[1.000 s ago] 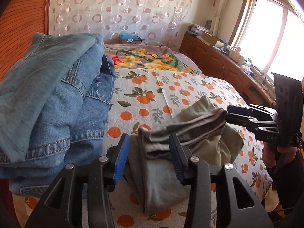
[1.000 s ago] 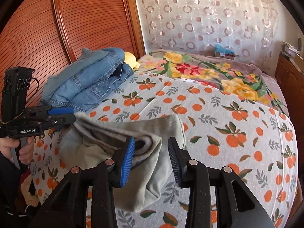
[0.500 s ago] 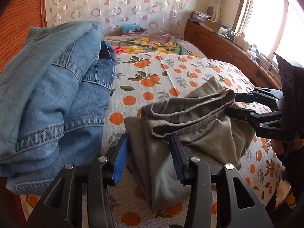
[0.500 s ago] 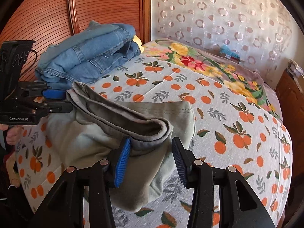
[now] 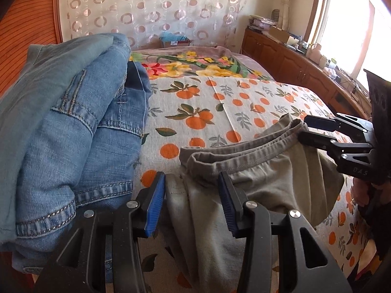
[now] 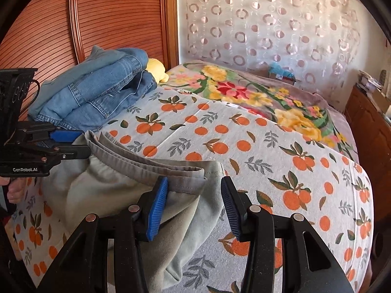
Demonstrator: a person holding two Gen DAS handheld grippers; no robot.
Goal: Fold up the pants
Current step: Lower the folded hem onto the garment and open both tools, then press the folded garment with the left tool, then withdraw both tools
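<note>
- One pair of grey-green pants [image 5: 264, 178] is seen on the bed [image 5: 220, 102], bunched rather than flat, with the waistband [image 6: 146, 163] raised along the far edge.
- The waistband's long axis runs across the bed from one tong to the other; the rest of the cloth hangs toward the camera and the near bed edge.
- Two tongs are counted. The left tongs [image 5: 193, 202] are at one end of the waistband, the right tongs [image 6: 195, 205] at the other.
- In the left wrist view, cloth is seen between the blue pads [image 5: 155, 205], but they stand apart and a gap shows beside the fabric; no clamping is seen.
- In the right wrist view, the waistband corner lies against one pad; the other pad stands clear, so the jaws are apart.
- One stack of folded denim [image 6: 97, 90] is seen beside the pants, near the wooden headboard [image 6: 117, 17], with one yellow soft item [image 6: 156, 68] behind it.
- One floral blanket [image 6: 268, 97] lies farther up the bed.
</note>
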